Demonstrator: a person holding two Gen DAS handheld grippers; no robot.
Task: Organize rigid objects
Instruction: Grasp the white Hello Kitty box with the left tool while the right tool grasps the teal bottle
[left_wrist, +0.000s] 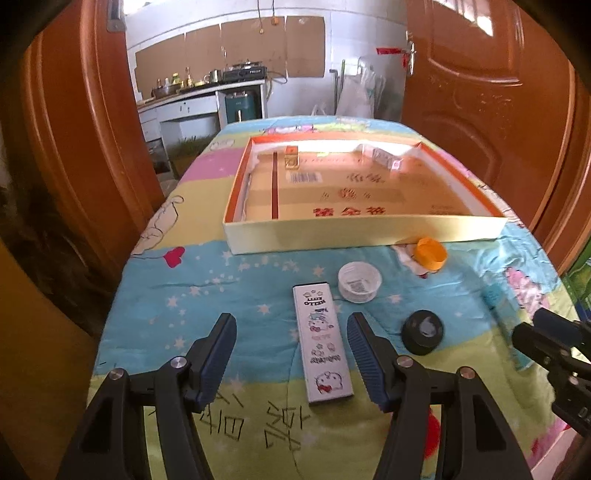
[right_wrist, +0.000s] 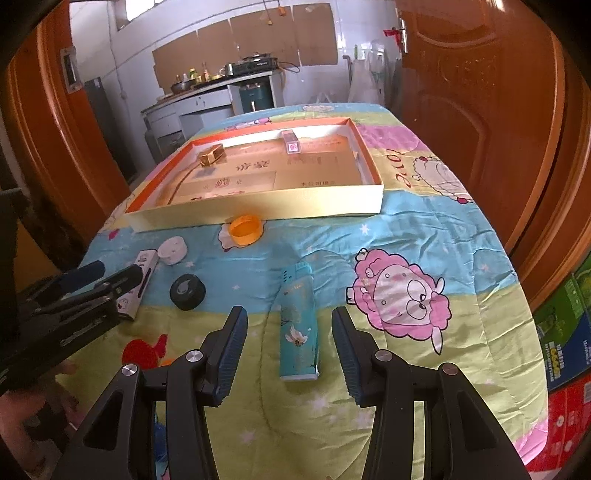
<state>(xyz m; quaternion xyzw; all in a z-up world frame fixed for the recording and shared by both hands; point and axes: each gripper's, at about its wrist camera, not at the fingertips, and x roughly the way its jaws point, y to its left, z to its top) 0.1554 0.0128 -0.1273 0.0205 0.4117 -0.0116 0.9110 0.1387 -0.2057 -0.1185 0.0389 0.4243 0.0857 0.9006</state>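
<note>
Both grippers angled down: left gripper (left_wrist: 291, 356) jaws apart astride white case (left_wrist: 322, 343); right gripper (right_wrist: 290, 349) likewise (teal lighter (right_wrist: 298, 325)).

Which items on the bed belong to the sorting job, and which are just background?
Job items: tray box, white cartoon case, teal lighter, black cap, white cap, orange cap, gold box.
Background: quilt, doors, kitchen counter, cartons.
</note>
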